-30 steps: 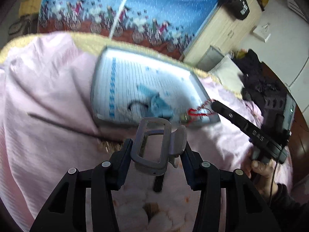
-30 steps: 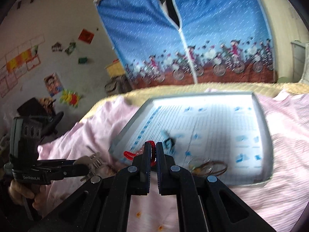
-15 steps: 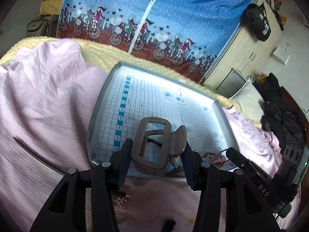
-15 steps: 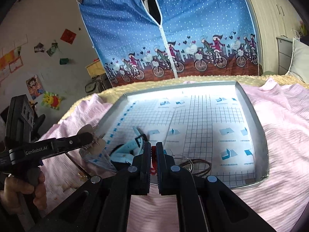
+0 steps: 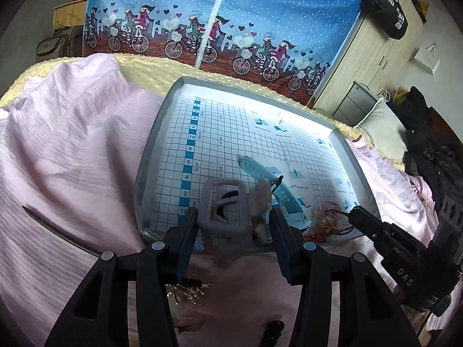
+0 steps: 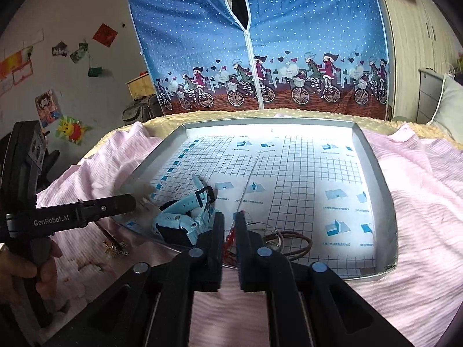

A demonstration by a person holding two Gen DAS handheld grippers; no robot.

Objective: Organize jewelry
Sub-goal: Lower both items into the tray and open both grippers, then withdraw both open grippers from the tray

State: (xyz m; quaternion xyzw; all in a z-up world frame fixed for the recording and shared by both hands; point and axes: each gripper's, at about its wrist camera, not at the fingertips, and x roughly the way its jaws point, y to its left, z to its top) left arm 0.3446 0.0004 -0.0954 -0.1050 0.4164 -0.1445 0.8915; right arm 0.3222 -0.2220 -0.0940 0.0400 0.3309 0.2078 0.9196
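- Bed covered by a pink striped sheet (image 6: 419, 190) over a yellow blanket (image 5: 150, 70); behind it hangs a blue fabric wardrobe cover (image 6: 260, 43) printed with cyclists, and stickers dot the wall on the left.
- Shallow grey tray (image 6: 379, 173) lined with grid-printed paper lies on the sheet.
- Light-blue wristwatch (image 6: 185, 217) rests at the tray's near left, beside a brown cord bracelet (image 6: 298, 238).
- Left hand-held gripper (image 5: 234, 219) clamps a pale lilac claw hair clip (image 5: 224, 217) over the tray's near edge.
- Right hand-held gripper (image 6: 230, 231) is nearly closed, pinching a red beaded string (image 6: 230, 238) above the tray's near rim.
- Small gold trinket (image 5: 188, 290) lies on the sheet outside the tray.
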